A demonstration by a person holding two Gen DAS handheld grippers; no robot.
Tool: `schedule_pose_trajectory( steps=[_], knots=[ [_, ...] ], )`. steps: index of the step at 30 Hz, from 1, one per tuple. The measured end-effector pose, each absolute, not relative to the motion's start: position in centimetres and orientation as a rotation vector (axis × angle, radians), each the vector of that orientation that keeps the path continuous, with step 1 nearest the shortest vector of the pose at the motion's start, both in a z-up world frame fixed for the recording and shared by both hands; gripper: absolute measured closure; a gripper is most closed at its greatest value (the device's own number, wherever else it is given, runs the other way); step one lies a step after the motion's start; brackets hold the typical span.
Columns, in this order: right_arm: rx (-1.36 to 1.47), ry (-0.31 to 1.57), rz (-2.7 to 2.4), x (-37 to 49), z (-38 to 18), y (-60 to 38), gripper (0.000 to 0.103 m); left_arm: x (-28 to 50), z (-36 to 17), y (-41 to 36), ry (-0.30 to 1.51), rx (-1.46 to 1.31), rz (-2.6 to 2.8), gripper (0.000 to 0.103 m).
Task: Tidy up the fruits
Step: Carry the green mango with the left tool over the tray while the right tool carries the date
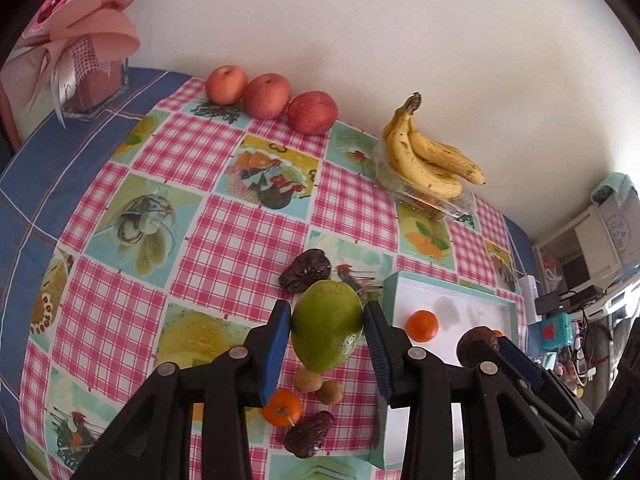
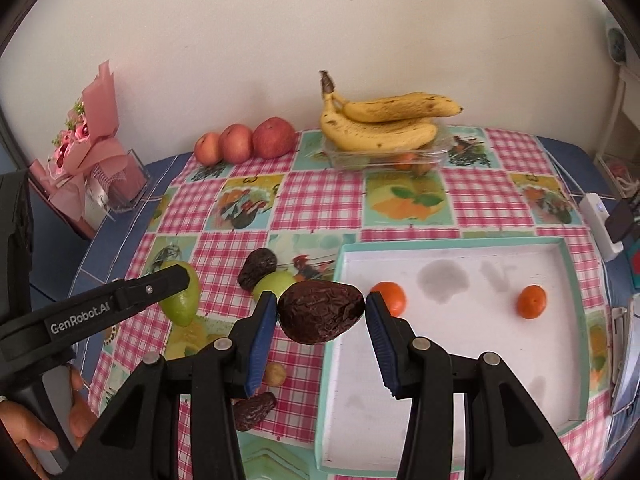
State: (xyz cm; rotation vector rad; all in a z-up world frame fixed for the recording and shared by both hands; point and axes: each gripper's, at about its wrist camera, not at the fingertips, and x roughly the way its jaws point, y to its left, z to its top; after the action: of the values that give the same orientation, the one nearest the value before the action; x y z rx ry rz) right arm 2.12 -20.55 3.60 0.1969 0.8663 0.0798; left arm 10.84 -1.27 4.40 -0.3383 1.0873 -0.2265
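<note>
1. We saw the left gripper (image 1: 326, 326) clamped on a green mango (image 1: 326, 326), blue pads touching both its sides, held above the checked tablecloth (image 1: 224, 248).
2. The right gripper (image 2: 321, 311) gripped a dark wrinkled avocado (image 2: 321, 311) between its pads, hanging over the near left rim of the white tray (image 2: 460, 360).
3. The tray sat at the right of the table with a teal edge; two tangerines (image 2: 390, 298) lay in it, one at the left, the other (image 2: 531, 301) further right, well apart.
4. Left of the tray on the cloth lay loose fruit: a dark wrinkled one (image 1: 305, 271) just beyond the mango, two small brown round ones (image 1: 307, 381) nearer, an orange tangerine (image 1: 282, 408) and another dark wrinkled piece (image 1: 308, 434) nearest.
5. A second green fruit (image 2: 276, 283) showed in the right wrist view, partly hidden behind the avocado.
6. Three apples (image 1: 266, 96) stood in a row by the far wall.
7. Bananas (image 1: 428, 156) rested on a clear plastic box (image 1: 436, 200), far right.
8. A pink bouquet (image 1: 76, 32) stood far left.
9. A hand (image 2: 44, 432) held the left gripper's handle.
</note>
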Motion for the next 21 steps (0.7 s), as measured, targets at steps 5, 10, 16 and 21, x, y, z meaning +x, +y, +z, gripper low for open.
schedule_pose_trajectory(
  steps=[5, 10, 16, 21],
  knots=[
    [0.241, 0.883, 0.038, 1.7, 3.7, -22.7, 0.055, 10.5, 4.9, -2.5, 1.082, -0.318, -0.250, 0.063],
    [0.291, 0.909, -0.015, 1.5, 3.3, -25.1, 0.055, 10.0, 5.0, -4.4, 1.092, -0.285, -0.282, 0.063],
    [0.340, 0.942, -0.106, 1.0, 2.6, -28.3, 0.055, 9.2, 4.6, -7.4, 1.115, -0.227, -0.335, 0.063],
    [0.390, 0.954, -0.171, 0.1, 2.2, -31.2, 0.055, 8.4, 4.1, -9.9, 1.132, -0.177, -0.374, 0.063]
  ],
)
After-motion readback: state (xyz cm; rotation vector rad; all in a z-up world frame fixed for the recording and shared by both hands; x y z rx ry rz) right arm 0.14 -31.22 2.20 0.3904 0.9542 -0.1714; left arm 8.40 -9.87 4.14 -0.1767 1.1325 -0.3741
